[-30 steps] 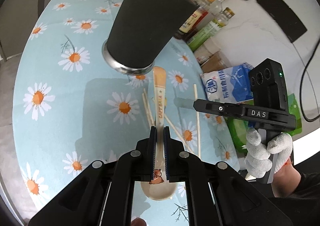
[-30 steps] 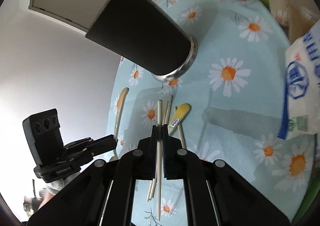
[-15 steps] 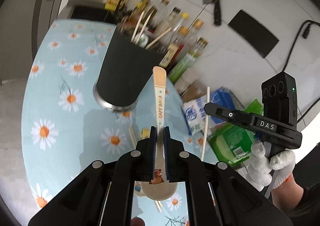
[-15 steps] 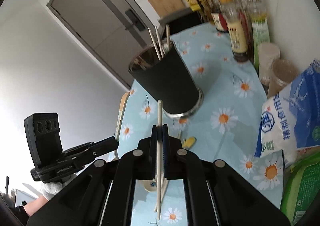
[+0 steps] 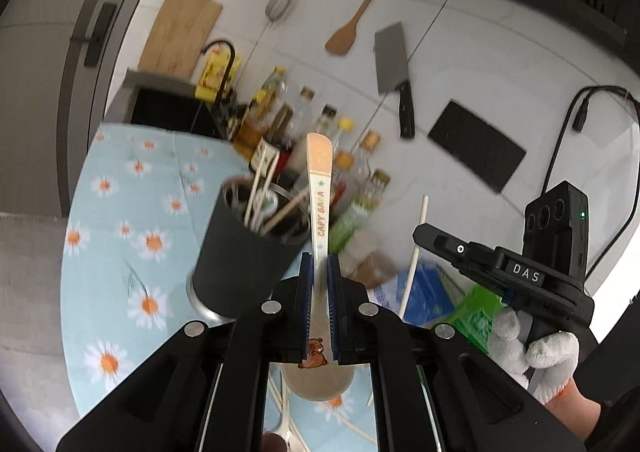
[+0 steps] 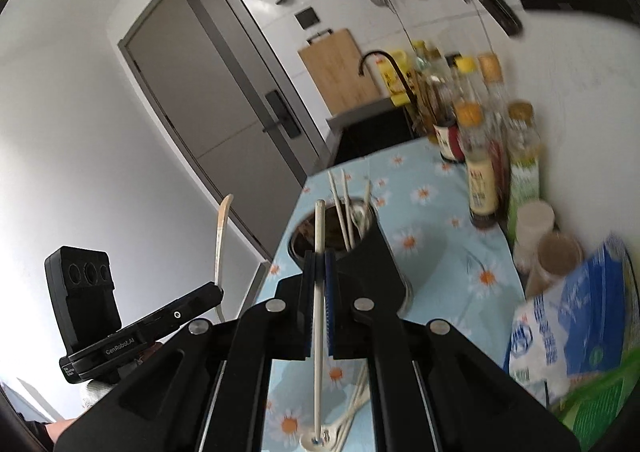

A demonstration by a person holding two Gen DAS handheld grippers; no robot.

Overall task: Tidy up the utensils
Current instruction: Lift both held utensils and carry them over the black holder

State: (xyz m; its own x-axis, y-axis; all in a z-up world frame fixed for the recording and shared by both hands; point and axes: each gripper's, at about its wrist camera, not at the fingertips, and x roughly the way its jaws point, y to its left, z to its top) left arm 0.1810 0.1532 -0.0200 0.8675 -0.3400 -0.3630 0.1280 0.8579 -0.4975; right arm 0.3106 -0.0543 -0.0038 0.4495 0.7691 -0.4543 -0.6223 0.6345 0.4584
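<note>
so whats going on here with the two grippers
A person is tidying utensils into the dark cup on the daisy tablecloth. The left gripper is shut on a spoon printed with a cartoon, and the right gripper is shut on a single chopstick. Both are held up beside the cup, which already holds chopsticks; more utensils lie on the cloth.

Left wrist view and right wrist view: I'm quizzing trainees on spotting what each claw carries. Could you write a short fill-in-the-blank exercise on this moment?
1. The left claw is shut on a ____ printed with a small bear.
2. The right claw is shut on a single white ____.
3. The black utensil cup stands ____ on the daisy-print tablecloth.
4. A cleaver hangs on the ____.

Missing words: spoon; chopstick; upright; wall
</note>
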